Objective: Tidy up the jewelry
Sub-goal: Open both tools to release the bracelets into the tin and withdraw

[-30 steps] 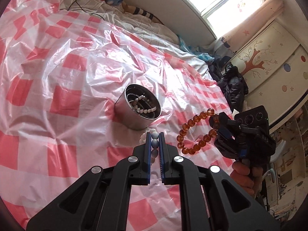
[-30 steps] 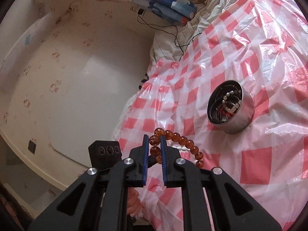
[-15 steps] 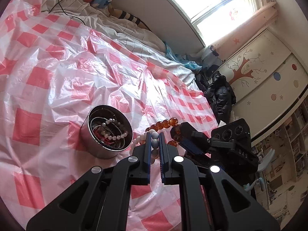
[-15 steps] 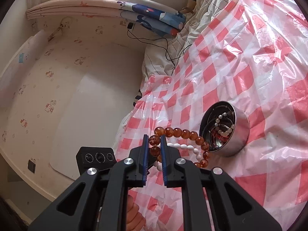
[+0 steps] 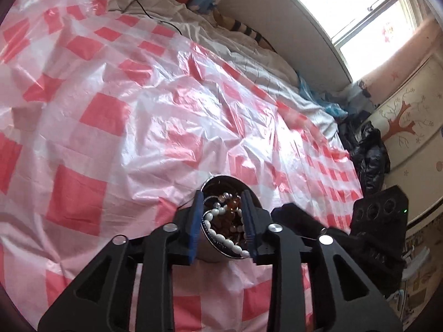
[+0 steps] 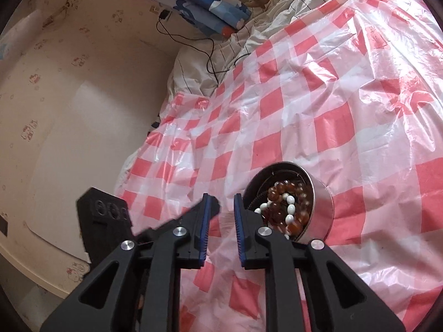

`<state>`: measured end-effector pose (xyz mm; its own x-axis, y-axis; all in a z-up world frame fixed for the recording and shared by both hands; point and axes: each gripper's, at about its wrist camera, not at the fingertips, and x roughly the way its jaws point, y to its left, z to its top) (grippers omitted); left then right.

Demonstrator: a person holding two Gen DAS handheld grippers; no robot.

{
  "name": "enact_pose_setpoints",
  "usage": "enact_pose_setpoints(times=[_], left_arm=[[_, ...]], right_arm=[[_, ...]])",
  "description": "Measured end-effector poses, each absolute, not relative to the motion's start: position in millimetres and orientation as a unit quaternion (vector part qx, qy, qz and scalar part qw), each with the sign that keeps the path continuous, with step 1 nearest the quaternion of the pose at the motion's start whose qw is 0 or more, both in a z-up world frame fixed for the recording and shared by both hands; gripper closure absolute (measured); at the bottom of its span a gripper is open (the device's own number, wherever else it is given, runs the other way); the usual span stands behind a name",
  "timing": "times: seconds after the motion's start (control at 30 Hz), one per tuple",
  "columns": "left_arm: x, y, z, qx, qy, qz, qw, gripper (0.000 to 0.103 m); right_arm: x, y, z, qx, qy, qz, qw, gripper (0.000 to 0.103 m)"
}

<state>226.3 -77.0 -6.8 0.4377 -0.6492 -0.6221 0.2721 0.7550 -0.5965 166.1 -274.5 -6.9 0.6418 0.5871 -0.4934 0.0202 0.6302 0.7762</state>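
A round metal tin (image 6: 322,207) stands on the red-and-white checked plastic sheet (image 6: 346,96). Inside it lie a white bead bracelet (image 6: 289,207) and an amber bead bracelet (image 6: 300,191), with other jewelry beneath. In the left wrist view the tin (image 5: 254,193) sits right behind my open left gripper (image 5: 223,215), and the white beads (image 5: 221,236) and amber beads (image 5: 229,217) show between its fingers, lying in the tin. My right gripper (image 6: 221,221) is open and empty just left of the tin. The other gripper's body shows in each view.
The sheet covers a bed with a white quilt (image 6: 277,5) and a black cable (image 6: 210,55) at its far end. A wall (image 6: 69,110) runs along one side. A window (image 5: 360,13), dark clothes (image 5: 368,149) and a painted wardrobe (image 5: 409,119) lie on the other side.
Both grippers moved over the tin and opened. The white bracelet left my left gripper and the amber bracelet left my right gripper; both now lie in the tin.
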Motion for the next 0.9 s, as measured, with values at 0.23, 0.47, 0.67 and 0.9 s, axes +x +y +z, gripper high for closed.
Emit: enact_pose_setpoints(times=[0.23, 0.47, 0.67, 0.9], left_arm=[[218.5, -54.0, 0.7, -0.212, 0.443, -0.28, 0.825, 0.054], [211.5, -33.3, -5.0, -0.204, 0.46, -0.278, 0.818, 0.047], [204.9, -30.4, -3.0, -0.186, 0.462, -0.283, 0.819, 0.046], [194.4, -22.8, 1.0, -0.167, 0.463, -0.282, 0.824, 0.041]], right_arm=[[157.3, -282.9, -2.5, 0.364, 0.414, 0.132, 0.824, 0.069], [165.2, -239.6, -10.4, 0.233, 0.478, 0.12, 0.838, 0.064], [169.2, -210.5, -14.0, 0.099, 0.469, 0.048, 0.876, 0.064], [152.2, -239.9, 16.3, 0.206, 0.422, 0.099, 0.877, 0.056]])
